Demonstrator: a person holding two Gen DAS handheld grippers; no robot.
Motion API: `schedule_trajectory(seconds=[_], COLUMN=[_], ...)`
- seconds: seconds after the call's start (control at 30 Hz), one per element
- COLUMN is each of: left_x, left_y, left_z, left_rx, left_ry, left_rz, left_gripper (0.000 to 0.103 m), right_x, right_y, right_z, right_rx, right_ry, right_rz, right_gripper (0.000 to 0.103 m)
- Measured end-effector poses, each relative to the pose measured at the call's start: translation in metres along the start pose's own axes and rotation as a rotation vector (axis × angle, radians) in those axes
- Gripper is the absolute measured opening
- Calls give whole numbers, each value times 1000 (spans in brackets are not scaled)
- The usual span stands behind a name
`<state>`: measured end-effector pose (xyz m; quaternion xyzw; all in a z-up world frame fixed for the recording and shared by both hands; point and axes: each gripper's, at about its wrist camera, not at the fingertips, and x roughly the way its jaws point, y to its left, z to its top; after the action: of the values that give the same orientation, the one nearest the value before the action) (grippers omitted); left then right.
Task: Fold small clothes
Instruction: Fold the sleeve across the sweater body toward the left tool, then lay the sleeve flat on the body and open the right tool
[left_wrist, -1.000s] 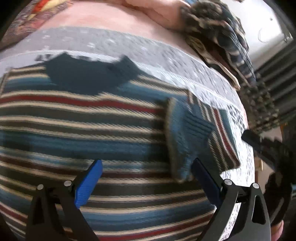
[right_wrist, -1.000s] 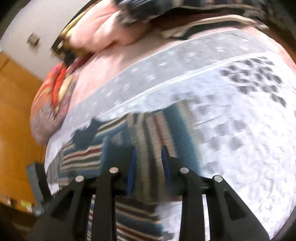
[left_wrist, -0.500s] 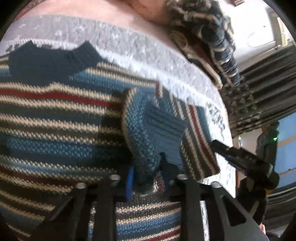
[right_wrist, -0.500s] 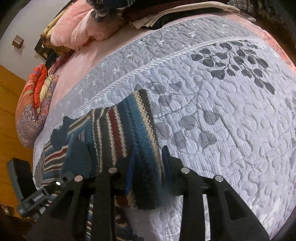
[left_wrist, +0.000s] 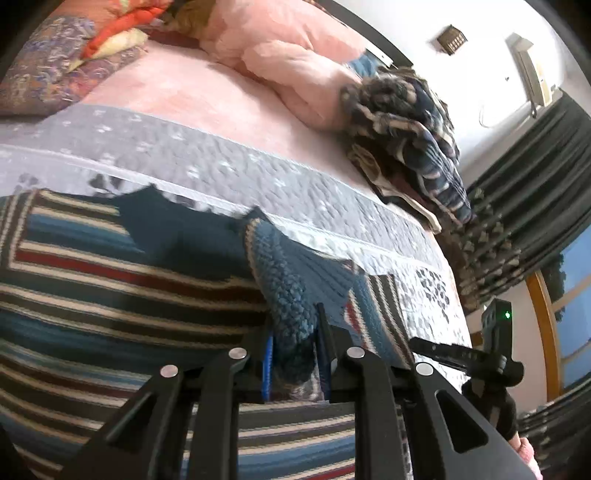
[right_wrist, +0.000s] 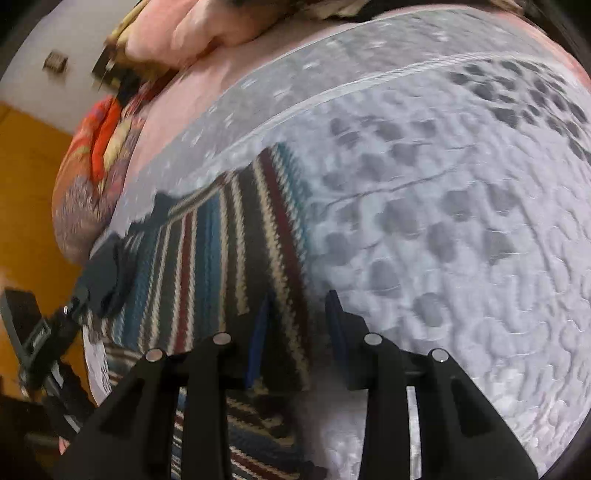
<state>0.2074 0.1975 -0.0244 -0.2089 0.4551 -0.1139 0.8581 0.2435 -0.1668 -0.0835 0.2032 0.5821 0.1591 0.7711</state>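
Observation:
A striped knit sweater (left_wrist: 110, 295) in blue, red, cream and dark bands lies flat on a grey quilt (left_wrist: 258, 173). My left gripper (left_wrist: 295, 345) is shut on the thick blue cuff (left_wrist: 284, 291) of the right-hand sleeve, which is folded over the sweater's body near the dark collar (left_wrist: 173, 229). In the right wrist view the same sleeve (right_wrist: 236, 236) runs away from me, and my right gripper (right_wrist: 295, 325) is shut on its edge beside the bare quilt (right_wrist: 443, 221). The two grippers hold the sleeve close together.
A heap of dark patterned clothes (left_wrist: 406, 122) and pink pillows (left_wrist: 288, 62) lie at the head of the bed. A colourful cushion (left_wrist: 48, 70) sits far left. Dark curtains (left_wrist: 517, 221) hang beyond the bed's right edge. The leaf-print quilt stretches off to the right.
My left gripper went from open above the sweater to shut on the sleeve cuff, then carried it toward the collar. The right gripper kept its hold and moved along with the sleeve.

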Motion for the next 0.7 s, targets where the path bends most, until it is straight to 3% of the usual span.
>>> schedule_trajectory(seconds=[0.33, 0.6, 0.7], left_x=[26, 24, 2], left_y=[62, 73, 69], left_z=[-24, -29, -19], left_rx=[-62, -32, 16], left_ry=[96, 113, 75], left_rz=[95, 127, 188], left_gripper=[20, 38, 49], right_x=[28, 31, 13], right_y=[18, 26, 38], right_z=[-6, -4, 5], right_rx=[-33, -59, -86], right_ry=[48, 49, 1], right_rz=[-91, -151, -178], right_gripper=[32, 33, 35])
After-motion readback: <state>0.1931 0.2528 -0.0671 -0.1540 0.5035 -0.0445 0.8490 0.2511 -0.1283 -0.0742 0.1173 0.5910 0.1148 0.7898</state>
